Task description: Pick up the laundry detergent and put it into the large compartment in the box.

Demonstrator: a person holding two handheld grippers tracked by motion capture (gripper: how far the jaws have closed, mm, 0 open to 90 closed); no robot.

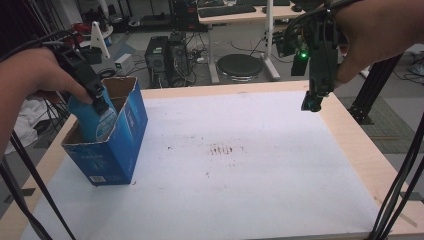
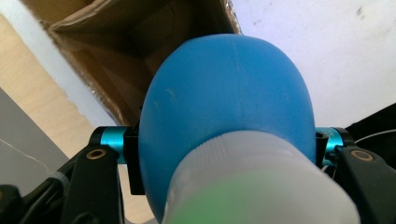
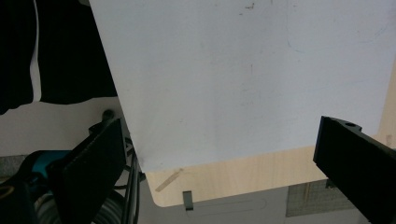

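Our left gripper (image 1: 100, 102) with jaws clamped on the blue bottle (image 2: 224, 107), bottle partly down inside the open blue carton (image 1: 122, 150) at the table's (image 1: 260, 200) left edge; our right gripper (image 1: 312, 102) raised above the far right, jaws wide, holding nothing

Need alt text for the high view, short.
The left tongs hold a blue bottle partly down inside an open blue box at the table's left edge. The right tongs hang empty above the far right corner.
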